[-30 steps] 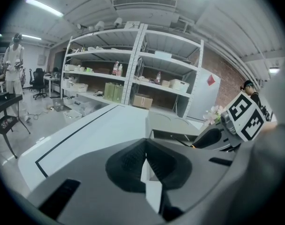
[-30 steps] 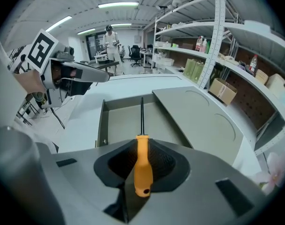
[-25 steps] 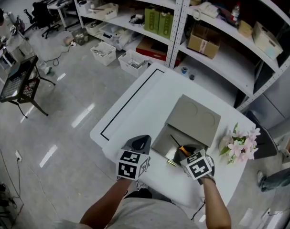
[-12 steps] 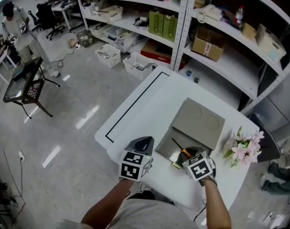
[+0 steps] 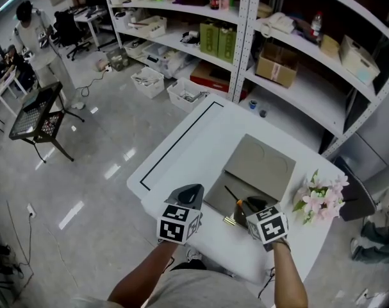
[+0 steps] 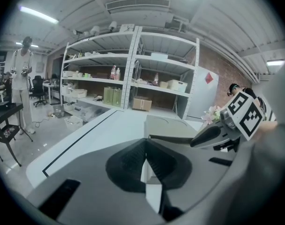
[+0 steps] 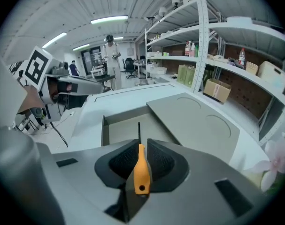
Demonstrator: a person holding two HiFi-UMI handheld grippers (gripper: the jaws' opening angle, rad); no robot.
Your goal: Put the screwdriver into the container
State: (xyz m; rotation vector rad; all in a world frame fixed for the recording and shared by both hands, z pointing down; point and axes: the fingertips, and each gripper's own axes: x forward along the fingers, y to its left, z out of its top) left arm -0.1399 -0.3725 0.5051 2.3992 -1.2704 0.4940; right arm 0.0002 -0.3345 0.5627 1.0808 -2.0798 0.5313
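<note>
right hand-held gripper (image 7: pixel 141 146) has barely shifted in the last second: its jaws stay clamped on the screwdriver's (image 7: pixel 141 170) orange handle, with the shaft over the open container (image 7: pixel 115 125). the release likely remains. left hand-held gripper (image 6: pixel 146 146), jaws together and empty, waits left.

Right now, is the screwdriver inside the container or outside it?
Outside: the right hand-held gripper is shut on the screwdriver by its orange handle, shaft pointing toward the open container.

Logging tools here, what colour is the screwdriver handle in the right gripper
Orange. The screwdriver handle shows best in the right gripper view, held between its jaws.
</note>
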